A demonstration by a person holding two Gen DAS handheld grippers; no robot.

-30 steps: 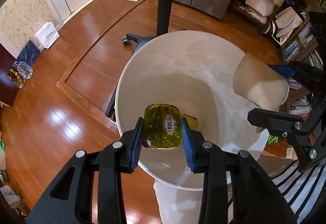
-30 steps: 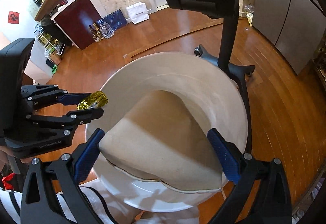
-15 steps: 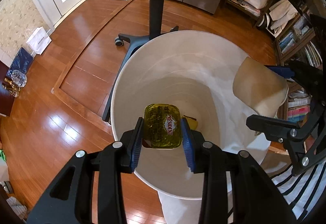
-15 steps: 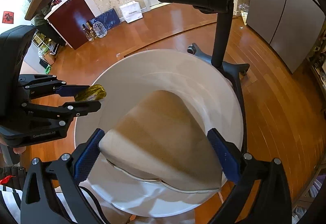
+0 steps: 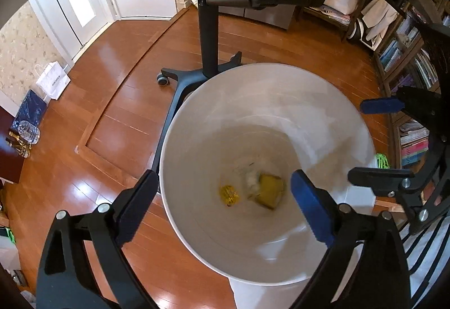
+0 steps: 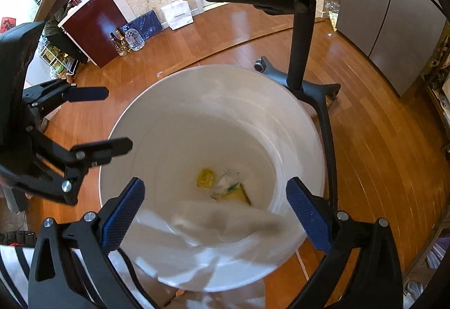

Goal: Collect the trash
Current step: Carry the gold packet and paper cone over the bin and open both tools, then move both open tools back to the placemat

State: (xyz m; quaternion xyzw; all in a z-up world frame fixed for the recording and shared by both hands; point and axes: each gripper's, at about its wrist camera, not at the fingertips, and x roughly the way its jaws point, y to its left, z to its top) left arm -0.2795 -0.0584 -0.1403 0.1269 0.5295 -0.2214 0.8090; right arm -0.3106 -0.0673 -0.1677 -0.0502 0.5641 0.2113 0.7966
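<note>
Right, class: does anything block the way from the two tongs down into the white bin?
Nothing visible does. The white bin has no lid. The left tongs are opening above it with nothing between them. The right tongs are open, with a blurred pale paper below them inside the bin. A gold packet lies at the bottom.

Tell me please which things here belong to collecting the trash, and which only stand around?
For the job:
white bin
gold butter packet
yellow wrapper
beige paper, blurred, dropping in
left gripper, jaws opening, nothing between
right gripper

Standing around:
white shopping bag
bottles
bookshelf
</note>
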